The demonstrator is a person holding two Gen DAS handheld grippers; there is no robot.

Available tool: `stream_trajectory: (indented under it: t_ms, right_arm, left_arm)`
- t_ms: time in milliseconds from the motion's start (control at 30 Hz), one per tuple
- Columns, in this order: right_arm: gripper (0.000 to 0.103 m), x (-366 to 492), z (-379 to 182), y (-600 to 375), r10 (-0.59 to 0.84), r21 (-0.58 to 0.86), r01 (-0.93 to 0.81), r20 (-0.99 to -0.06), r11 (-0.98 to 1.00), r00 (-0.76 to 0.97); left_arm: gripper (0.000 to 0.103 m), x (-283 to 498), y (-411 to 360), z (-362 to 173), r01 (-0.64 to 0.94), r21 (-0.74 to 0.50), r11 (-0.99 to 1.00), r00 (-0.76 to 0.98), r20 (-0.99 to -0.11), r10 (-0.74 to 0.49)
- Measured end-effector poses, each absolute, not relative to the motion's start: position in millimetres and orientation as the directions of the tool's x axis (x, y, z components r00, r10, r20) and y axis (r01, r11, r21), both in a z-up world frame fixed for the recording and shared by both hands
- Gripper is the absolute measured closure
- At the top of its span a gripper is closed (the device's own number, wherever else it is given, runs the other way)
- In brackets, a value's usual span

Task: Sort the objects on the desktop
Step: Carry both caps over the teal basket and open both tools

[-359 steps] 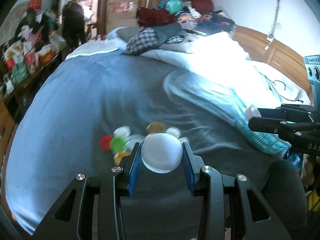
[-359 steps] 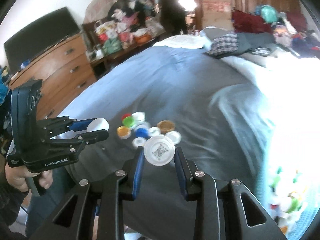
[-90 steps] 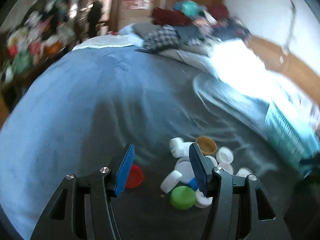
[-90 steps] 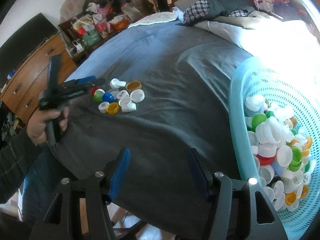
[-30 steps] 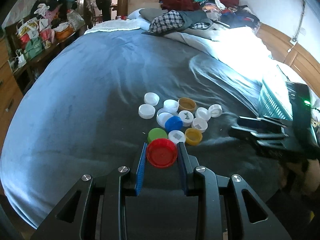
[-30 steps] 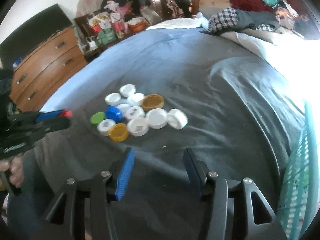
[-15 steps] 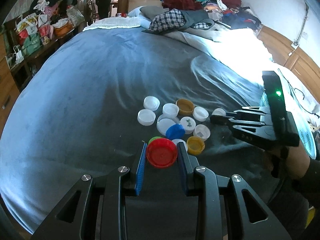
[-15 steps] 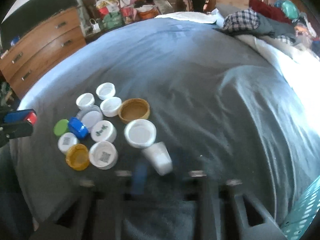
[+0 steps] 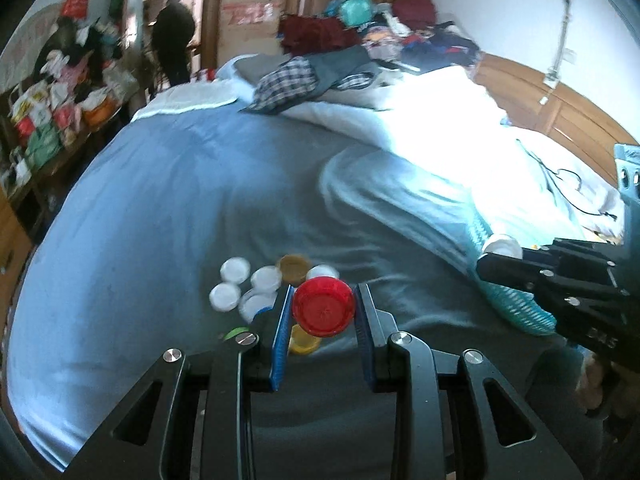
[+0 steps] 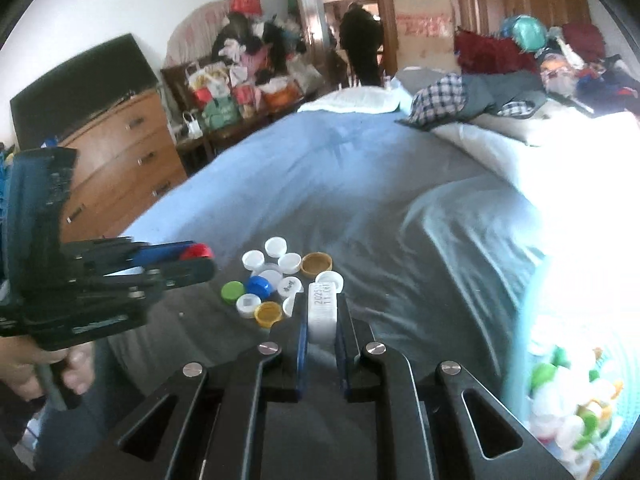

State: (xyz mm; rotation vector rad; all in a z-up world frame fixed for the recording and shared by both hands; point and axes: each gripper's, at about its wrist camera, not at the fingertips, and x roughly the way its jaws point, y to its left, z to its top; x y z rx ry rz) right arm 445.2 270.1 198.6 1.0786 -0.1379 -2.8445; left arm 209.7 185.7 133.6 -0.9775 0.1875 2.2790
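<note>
My left gripper (image 9: 322,310) is shut on a red bottle cap (image 9: 323,307) and holds it above the bed; it also shows at the left of the right wrist view (image 10: 192,258). My right gripper (image 10: 322,314) is shut on a white bottle cap (image 10: 322,312) held on edge; it shows at the right of the left wrist view (image 9: 500,254). A cluster of loose caps lies on the grey blanket (image 10: 400,240): several white ones (image 10: 276,247), a brown one (image 10: 316,263), a blue one (image 10: 259,286), a green one (image 10: 233,291) and a yellow one (image 10: 268,313).
A teal plastic basket (image 10: 576,400) with several caps stands at the right on the bed. A wooden dresser (image 10: 120,160) stands at the left. Clothes (image 10: 480,96) are piled at the far end. A wooden headboard (image 9: 560,120) runs along the right.
My right gripper has shut on a white cap and lifted it from the cluster. My left gripper, still holding the red cap, has risen and tilted up over the caps.
</note>
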Motion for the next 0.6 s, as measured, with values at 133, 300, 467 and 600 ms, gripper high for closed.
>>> stream_trajectory:
  t_ms: [133,300,467,600]
  right_arm:
    - [0.091,465.3,217.4,291.1,-0.073,0.110,0.004,-0.639,-0.994,-0.765]
    - [0.091,485.5,235.8,320.6,-0.008,0.108,-0.074,-0.615,-0.991,-0.789]
    - [0.091,508.7,253.1,349.8,0.065,0.095,-0.149,-0.590,-0.984,-0.805]
    - [0.090,528.9,264.2,374.0,0.123,0.091,-0.211,-0.570,-0.973,-0.812]
  left_arm:
    - [0.078,218.6,217.5,148.0,-0.654,-0.090,-0.751,-0.505,-0.688,0.522]
    - [0.078,228.0,261.0,162.5,-0.700,-0.059,-0.711,-0.490,-0.685,0.539]
    - [0.078,240.5,308.4,174.6,-0.750,-0.019,-0.661,-0.472,-0.685,0.555]
    - [0.078,252.8,348.6,182.8,-0.787,0.018,-0.617,-0.459,-0.685,0.565]
